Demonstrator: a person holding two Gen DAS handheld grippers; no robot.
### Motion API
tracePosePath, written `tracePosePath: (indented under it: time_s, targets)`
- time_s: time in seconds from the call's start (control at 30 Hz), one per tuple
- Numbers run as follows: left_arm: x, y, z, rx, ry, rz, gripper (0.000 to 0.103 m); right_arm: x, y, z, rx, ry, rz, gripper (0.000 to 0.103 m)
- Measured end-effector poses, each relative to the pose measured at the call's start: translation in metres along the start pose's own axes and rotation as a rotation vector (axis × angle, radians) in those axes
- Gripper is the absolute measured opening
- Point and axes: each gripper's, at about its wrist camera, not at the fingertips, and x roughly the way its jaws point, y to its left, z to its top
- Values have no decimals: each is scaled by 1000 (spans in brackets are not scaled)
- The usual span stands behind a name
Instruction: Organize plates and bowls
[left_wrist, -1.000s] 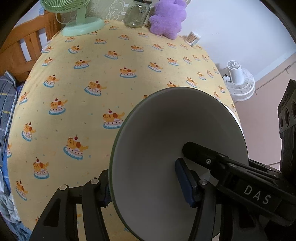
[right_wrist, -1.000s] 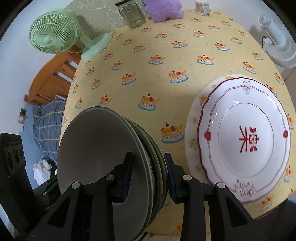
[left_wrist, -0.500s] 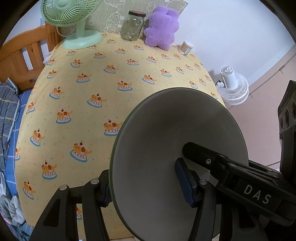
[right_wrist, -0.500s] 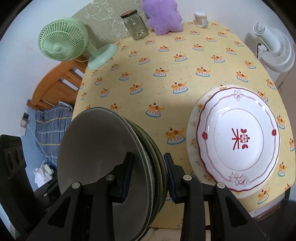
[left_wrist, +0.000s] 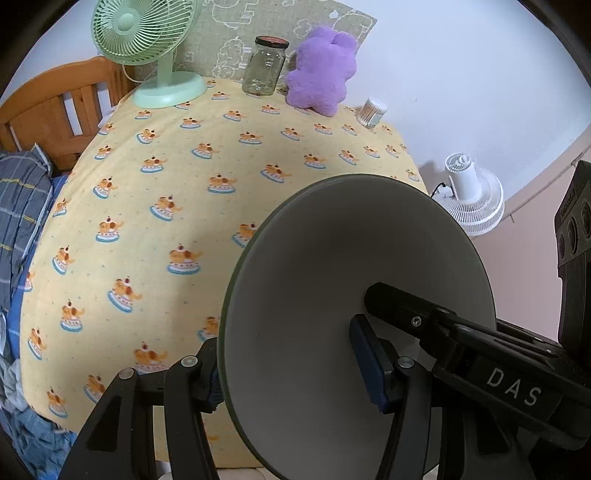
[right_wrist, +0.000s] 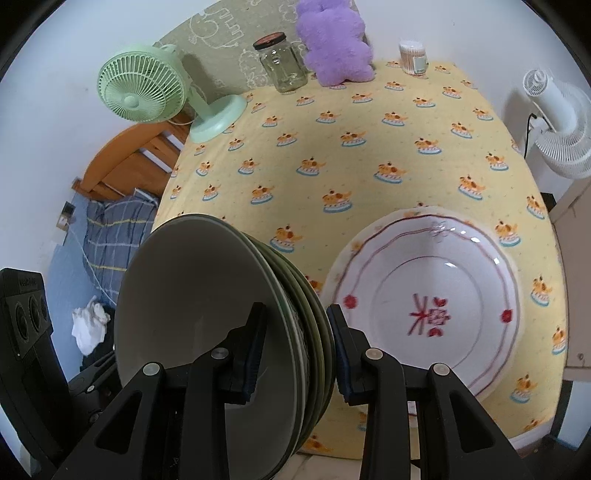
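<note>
Both grippers clamped on one stack of green bowls (right_wrist: 207, 332), held on edge: left gripper (left_wrist: 291, 363) with one pad behind the stack and the other inside the front bowl, right gripper (right_wrist: 295, 352) pinching the nested rims from the opposite side. Lifted since a second before, so more of the yellow tablecloth (left_wrist: 184, 206) came into sight, along with the whole green fan (left_wrist: 142, 40), glass jar (left_wrist: 266, 66) and purple plush toy (left_wrist: 321, 74) at the far edge. Grip unchanged throughout. Stack carried clear of the cloth, above the near edge of the table, rims standing roughly upright, hollow of the front bowl facing sideways toward the left gripper, stacking axis running roughly level. Left lying flat on the cloth, just beside the stack in the right wrist view: white plate with red trim (right_wrist: 428, 314), blurred.
</note>
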Motion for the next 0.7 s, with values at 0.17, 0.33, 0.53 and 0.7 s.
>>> tracePosePath:
  time_s: [0.17,0.33,0.53,0.7]
  targets:
    - [6,-18,-1,-18,-12,-1,58,-9,-18,5,-21,3,0,38]
    - [15,-37,-3,-34,-14,-1,58,-15,-40,8,-34,12,-1,38]
    - [29,-58,-6,-50,-12,-13,58,-19,-65,12,-41,22,-12,38]
    - [42,-71,-8,-67,-4,-12,58,-17,-85,15,-43,38,-14,38]
